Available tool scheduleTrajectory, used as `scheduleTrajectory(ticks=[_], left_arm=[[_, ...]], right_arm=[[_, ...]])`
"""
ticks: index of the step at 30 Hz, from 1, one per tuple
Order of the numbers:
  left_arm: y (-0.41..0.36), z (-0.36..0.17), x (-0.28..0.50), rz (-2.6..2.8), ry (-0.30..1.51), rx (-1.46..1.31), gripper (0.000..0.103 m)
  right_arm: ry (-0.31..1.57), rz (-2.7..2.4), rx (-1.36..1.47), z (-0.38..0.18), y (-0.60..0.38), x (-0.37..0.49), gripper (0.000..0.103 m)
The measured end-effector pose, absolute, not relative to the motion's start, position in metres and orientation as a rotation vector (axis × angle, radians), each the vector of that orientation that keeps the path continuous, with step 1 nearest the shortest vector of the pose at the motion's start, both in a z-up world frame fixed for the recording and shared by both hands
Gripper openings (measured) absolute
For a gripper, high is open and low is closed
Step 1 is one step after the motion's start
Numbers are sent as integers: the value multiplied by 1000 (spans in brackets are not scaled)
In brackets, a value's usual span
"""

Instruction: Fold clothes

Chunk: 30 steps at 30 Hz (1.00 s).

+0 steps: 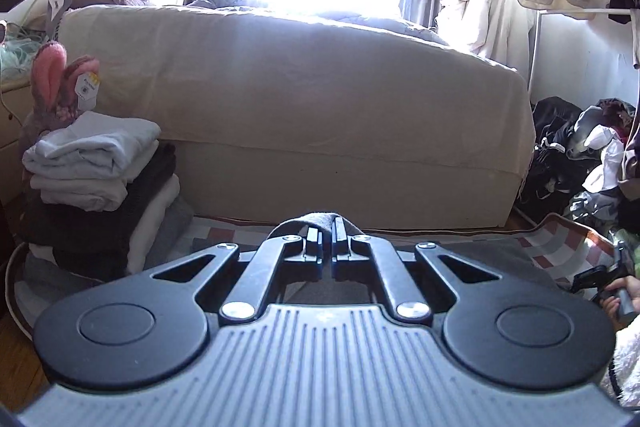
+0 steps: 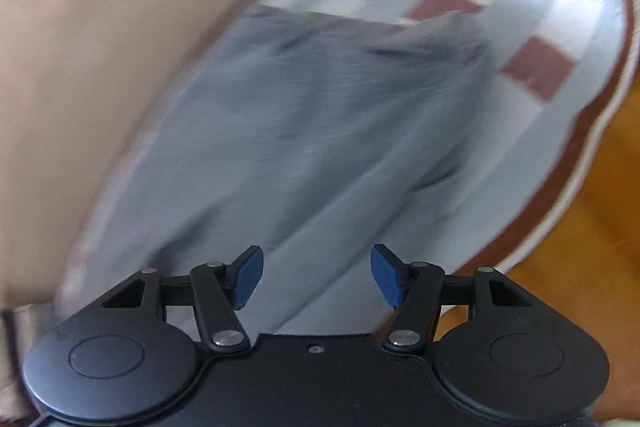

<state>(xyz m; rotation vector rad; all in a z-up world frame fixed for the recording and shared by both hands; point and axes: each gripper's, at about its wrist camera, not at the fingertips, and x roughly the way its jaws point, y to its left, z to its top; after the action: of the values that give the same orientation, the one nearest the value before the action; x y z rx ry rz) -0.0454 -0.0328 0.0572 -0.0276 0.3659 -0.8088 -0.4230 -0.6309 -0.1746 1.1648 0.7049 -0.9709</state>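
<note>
**Grey fabric held at one edge, other edge still to be taken**

Grey cloth, a garment (image 2: pixel 320 131), is seen spread over a checked mat (image 2: pixel 560 7) in the right wrist view, filling the frame from about 6 o'clock up to 12. A fold of the same grey material (image 1: pixel 320 221) is pinched at 12 o'clock of the left gripper (image 1: pixel 327 239), whose jaws are closed down narrow on it. The right gripper (image 2: pixel 317 277) is held wide, nothing between its blue pads (image 2: pixel 249 277), with the cloth below.

For a clean fold, the free edge should probably be taken near its corner, the pads closed only once cloth is fully between them, and both edges lifted level. A stack of folded clothes (image 1: pixel 96 163) is seen at 9 o'clock in the left view, beside the bed (image 1: pixel 300 87).
</note>
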Motion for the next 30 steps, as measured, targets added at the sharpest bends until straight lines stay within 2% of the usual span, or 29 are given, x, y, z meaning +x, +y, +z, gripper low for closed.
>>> scheduleTrajectory(ticks=[3, 7, 9, 11, 13, 20, 25, 27, 30], left_arm=[[-32, 52, -44, -801, 381, -16, 3], [-32, 52, -42, -805, 388, -4, 3], [-32, 54, -42, -808, 388, -1, 3], [-33, 55, -43, -811, 386, 3, 3], [-34, 57, -43, -813, 384, 8, 3], [-19, 51, -49, -882, 424, 36, 3], [5, 36, -49, -880, 551, -48, 3], [14, 28, -47, -863, 605, -74, 3], [19, 20, -48, -847, 649, -90, 3]], right_arm=[[787, -1040, 1212, -194, -648, -419, 65], [738, -994, 1367, -219, -646, -421, 65], [743, -1022, 1316, -226, -644, -417, 51], [771, -1040, 1221, -226, -640, -411, 11], [741, -1028, 1164, -220, -637, -414, 4], [394, -966, 1185, -187, -601, -490, 2], [599, -1184, 1160, -225, -585, -527, 1], [546, -1154, 1217, -231, -577, -536, 2], [432, -1037, 1312, -230, -577, -524, 24]])
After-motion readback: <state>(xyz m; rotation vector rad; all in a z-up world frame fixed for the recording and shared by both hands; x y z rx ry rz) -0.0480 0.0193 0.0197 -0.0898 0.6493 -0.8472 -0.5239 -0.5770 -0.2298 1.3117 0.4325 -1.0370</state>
